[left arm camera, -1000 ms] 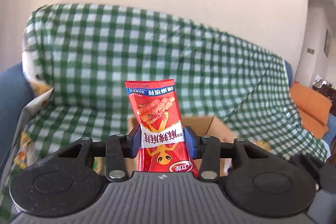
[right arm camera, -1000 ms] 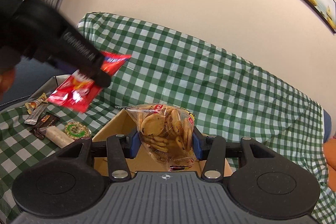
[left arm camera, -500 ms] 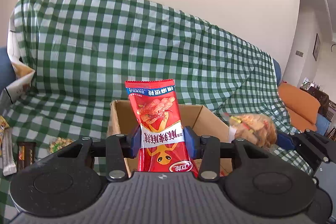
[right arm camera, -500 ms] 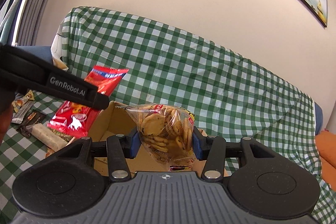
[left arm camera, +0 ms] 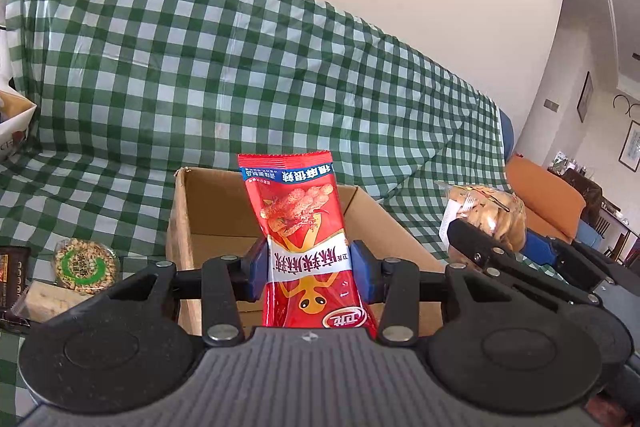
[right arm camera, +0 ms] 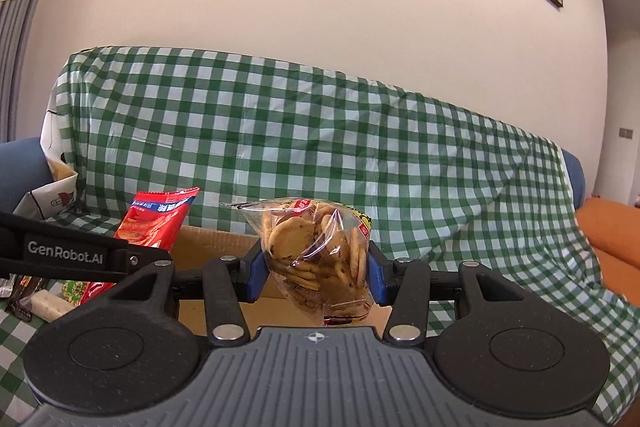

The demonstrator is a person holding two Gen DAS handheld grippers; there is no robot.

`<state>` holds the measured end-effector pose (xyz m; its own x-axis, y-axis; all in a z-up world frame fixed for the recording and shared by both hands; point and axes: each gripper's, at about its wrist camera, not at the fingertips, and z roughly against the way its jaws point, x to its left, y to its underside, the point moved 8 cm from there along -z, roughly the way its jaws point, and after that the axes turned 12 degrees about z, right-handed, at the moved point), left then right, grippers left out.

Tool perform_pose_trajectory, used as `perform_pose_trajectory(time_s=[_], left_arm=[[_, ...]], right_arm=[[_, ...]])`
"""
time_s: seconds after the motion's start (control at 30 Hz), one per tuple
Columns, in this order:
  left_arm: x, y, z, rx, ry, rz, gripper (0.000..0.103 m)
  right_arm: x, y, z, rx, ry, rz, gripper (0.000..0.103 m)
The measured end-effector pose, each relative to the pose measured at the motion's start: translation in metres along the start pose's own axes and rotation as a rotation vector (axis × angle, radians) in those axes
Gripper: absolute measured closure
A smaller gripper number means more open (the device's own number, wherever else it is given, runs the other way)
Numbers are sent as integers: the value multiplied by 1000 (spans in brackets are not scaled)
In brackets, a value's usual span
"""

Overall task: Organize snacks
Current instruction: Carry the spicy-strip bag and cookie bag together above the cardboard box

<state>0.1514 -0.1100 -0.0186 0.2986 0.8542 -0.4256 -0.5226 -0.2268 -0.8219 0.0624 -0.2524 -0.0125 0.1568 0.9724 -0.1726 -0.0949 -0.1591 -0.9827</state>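
At the centre of the left wrist view, the left gripper [left arm camera: 308,273] pinches a red snack packet [left arm camera: 306,239] upright before the open cardboard box [left arm camera: 200,211]; mid-frame in the right view, the right gripper [right arm camera: 316,275] clamps a clear cookie bag [right arm camera: 316,251]

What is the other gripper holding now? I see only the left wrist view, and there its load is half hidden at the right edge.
Observer: The right gripper is shut on a clear bag of cookies; the cookies are round with dark chips.

Operator: And where is that bag relative to the cardboard box?

Observer: In the right wrist view the bag hangs in front of the cardboard box; the bottom of the box shows below it.

Operator: Does my red packet appear there too?

Observer: Yes. The red snack packet shows side-on at the left, held in the left gripper, near the left wall of the box.
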Motion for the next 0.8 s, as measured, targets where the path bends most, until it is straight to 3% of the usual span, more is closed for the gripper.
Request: perform_pose_trajectory(time_s=[0.8], left_arm=[[-12,0,-6,-22,66,1,56]], right_arm=[[-10,4,-2,6,34,-53,53]])
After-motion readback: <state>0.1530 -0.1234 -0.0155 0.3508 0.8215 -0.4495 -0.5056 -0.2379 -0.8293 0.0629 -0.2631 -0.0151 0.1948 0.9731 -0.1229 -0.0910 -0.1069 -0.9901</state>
